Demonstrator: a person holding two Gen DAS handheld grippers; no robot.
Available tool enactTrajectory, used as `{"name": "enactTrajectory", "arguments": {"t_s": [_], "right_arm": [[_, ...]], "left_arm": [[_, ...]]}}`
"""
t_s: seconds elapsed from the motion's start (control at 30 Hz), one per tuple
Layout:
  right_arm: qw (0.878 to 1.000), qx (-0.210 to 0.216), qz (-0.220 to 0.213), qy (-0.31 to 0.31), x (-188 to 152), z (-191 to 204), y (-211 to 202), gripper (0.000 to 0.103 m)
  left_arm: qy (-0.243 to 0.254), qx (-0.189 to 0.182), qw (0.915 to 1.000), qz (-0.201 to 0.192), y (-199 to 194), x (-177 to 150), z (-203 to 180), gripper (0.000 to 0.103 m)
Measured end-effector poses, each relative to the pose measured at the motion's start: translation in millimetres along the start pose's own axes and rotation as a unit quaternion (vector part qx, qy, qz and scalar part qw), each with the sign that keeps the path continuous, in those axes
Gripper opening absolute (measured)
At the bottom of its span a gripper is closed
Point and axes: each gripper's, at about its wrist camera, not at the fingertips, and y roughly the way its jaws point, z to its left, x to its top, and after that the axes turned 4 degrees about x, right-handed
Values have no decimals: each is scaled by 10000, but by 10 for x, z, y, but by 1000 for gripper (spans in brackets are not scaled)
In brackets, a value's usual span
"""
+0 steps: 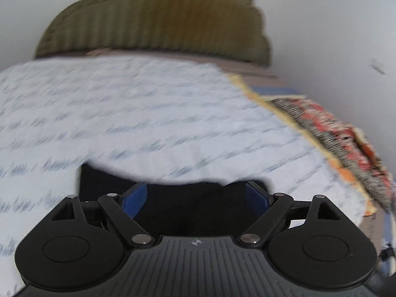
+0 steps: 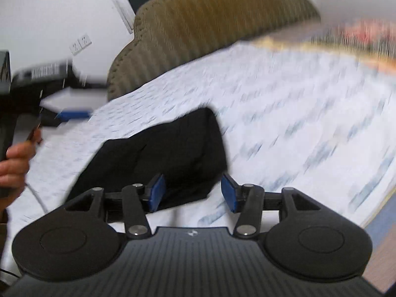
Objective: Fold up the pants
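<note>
On the bed, near its front edge, lay the pants (image 2: 158, 153): a black garment, gathered into a compact, roughly rectangular bundle with at least one layer doubled over, its corners soft and its upper surface slightly humped. Judged from that shape, most of the folding was done; whether a last fold or a smoothing remained could not be told, since both views were blurred and the dark cloth hid its creases.

Left tool (image 1: 195, 198): blue pads spread wide, nothing between them, hovering just above the near part of the bundle. Right tool (image 2: 193, 193): pads parted about halfway, also empty, set over the bundle's right corner where black cloth met the sheet. Neither pinched the fabric.

Bedsheet (image 1: 148, 113): white with a faint blue-grey print, carrying the pants. Headboard (image 1: 160, 19): olive, ribbed, at the far end. Patterned blanket (image 1: 341, 133): red, grey and orange, along the sheet's right side, well apart from the pants. Person's left hand (image 2: 14, 163): seen in the right-wrist view, gripping the other tool's handle.
</note>
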Motion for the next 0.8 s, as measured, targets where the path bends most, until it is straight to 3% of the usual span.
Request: {"name": "enactTrajectory", "arguments": {"t_s": [0.2, 0.27, 0.37, 0.47, 0.6, 0.67, 0.8], "right_arm": [[9985, 204, 78, -510, 127, 87, 181, 47], [9978, 5, 251, -608, 116, 147, 309, 47], [9981, 107, 430, -423, 67, 90, 428, 33], [9974, 38, 396, -601, 63, 110, 403, 10], [9975, -44, 162, -683, 151, 88, 274, 6], [9962, -188, 110, -842, 180, 106, 255, 6], [9915, -567, 546, -1037, 56, 38, 414, 2]], "left_arm": [[-38, 540, 9980, 329, -4, -434, 403, 86], [144, 696, 9969, 336, -26, -517, 403, 86], [428, 868, 9950, 247, -55, -566, 339, 86], [533, 899, 9944, 141, -68, -555, 286, 86], [598, 784, 9951, 42, -67, -530, 225, 86], [689, 856, 9938, 193, 12, -562, 208, 86], [756, 991, 9910, 494, 119, -679, 254, 86]]}}
